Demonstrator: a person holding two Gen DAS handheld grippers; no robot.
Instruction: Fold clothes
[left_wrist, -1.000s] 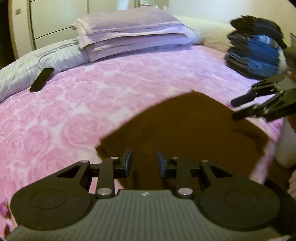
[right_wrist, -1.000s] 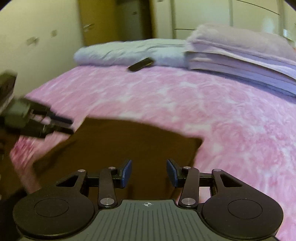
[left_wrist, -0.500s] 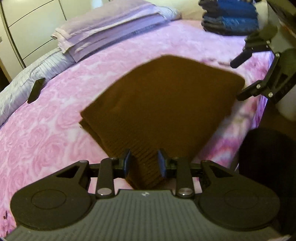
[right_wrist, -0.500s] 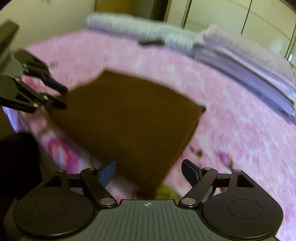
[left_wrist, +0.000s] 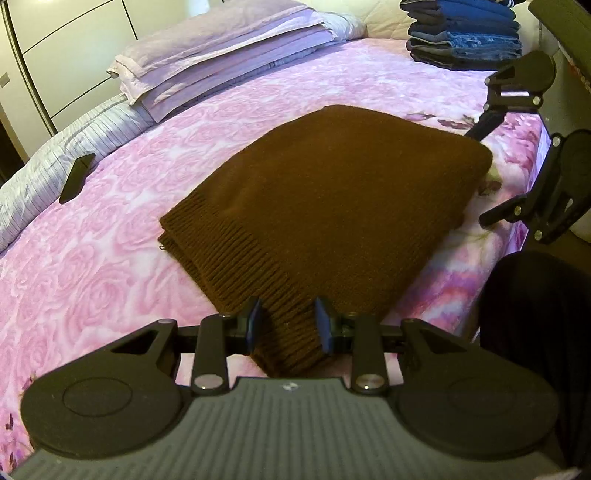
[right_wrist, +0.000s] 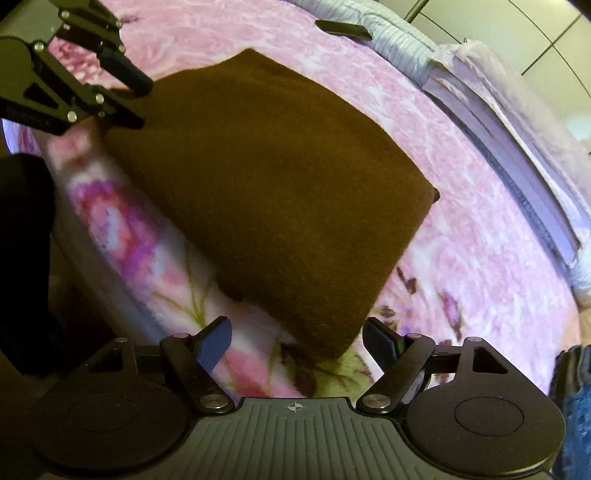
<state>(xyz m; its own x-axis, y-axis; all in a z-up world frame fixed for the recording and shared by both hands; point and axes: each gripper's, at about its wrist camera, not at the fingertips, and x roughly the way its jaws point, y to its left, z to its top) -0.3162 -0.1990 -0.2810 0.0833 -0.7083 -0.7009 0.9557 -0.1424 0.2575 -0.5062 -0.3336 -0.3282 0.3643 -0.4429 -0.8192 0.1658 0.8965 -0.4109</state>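
Note:
A folded brown knit sweater (left_wrist: 332, 192) lies flat on the pink rose bedspread (left_wrist: 92, 266) near the bed's front edge; it also shows in the right wrist view (right_wrist: 266, 184). My left gripper (left_wrist: 288, 325) is narrowly parted, and the sweater's ribbed corner lies between its fingers. My right gripper (right_wrist: 297, 338) is wide open at the sweater's other near corner, not touching it. Each gripper shows in the other's view: the right one (left_wrist: 491, 177) and the left one (right_wrist: 129, 99).
A stack of folded jeans (left_wrist: 465, 33) sits at the far right of the bed. Folded lilac linens (left_wrist: 229, 62) and a grey striped duvet (left_wrist: 55, 162) lie at the back, with a black phone (left_wrist: 75, 177) beside them. The bed's edge (right_wrist: 85, 229) runs just below the sweater.
Both grippers pulled back and tilted down over the near corners of the sweater, which now lies flat. The right gripper opened wide. The left gripper's gap stayed narrow.

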